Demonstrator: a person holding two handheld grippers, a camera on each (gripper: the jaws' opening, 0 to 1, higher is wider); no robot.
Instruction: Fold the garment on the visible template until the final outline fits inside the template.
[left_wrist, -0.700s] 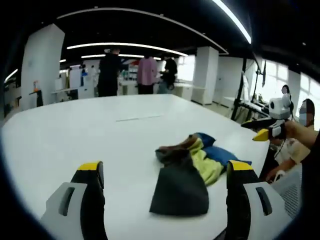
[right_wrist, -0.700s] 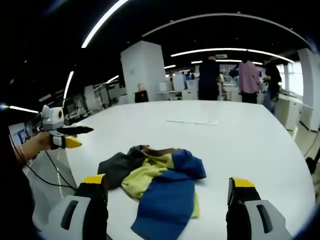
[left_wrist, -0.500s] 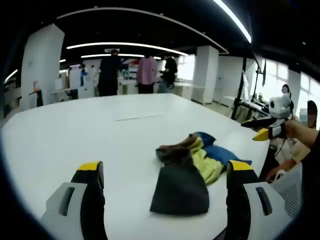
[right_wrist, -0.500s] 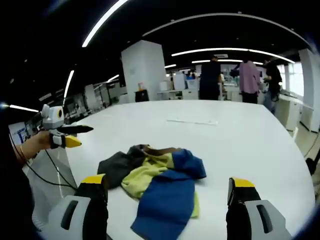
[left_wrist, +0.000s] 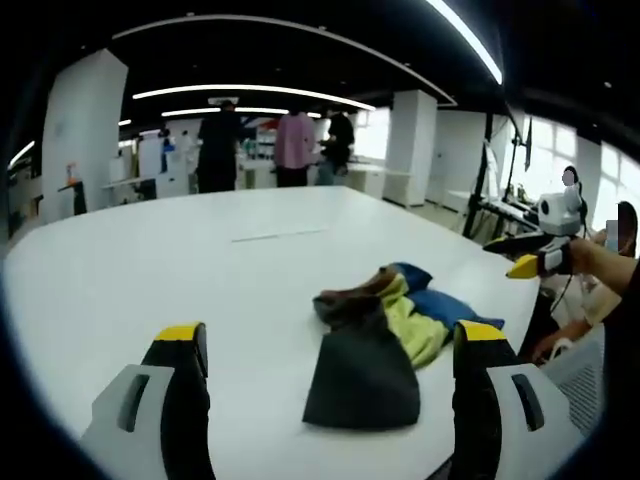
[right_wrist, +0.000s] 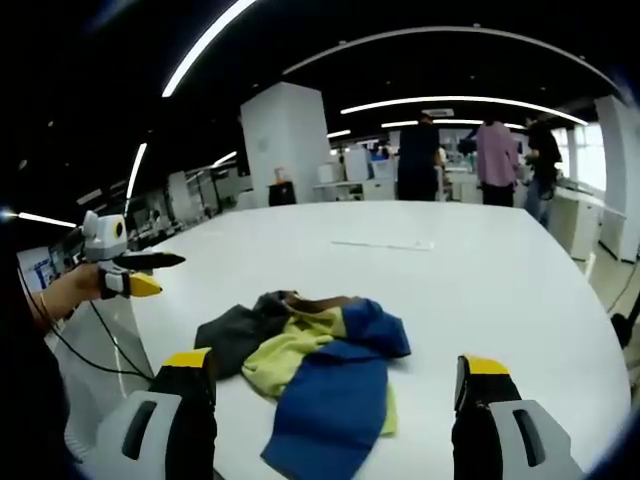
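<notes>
Nothing moved, crumpled garment (right_wrist: 305, 370) on white table (right_wrist: 480, 280), people (right_wrist: 480, 155) beyond

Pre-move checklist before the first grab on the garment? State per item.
1. Left claw open, holding nothing: ok.
2. Right claw open, holding nothing: ok.
3. Garment fully on the white table, in both views: ok.
4. Garment flat for folding: not ok, it lies crumpled in a heap of grey, yellow-green and blue cloth.
5. Template outline located: cannot tell; only a thin pale strip lies on the table beyond the garment.
6. Claws clear of each other: ok, both held apart in the air on opposite sides of the garment.
</notes>
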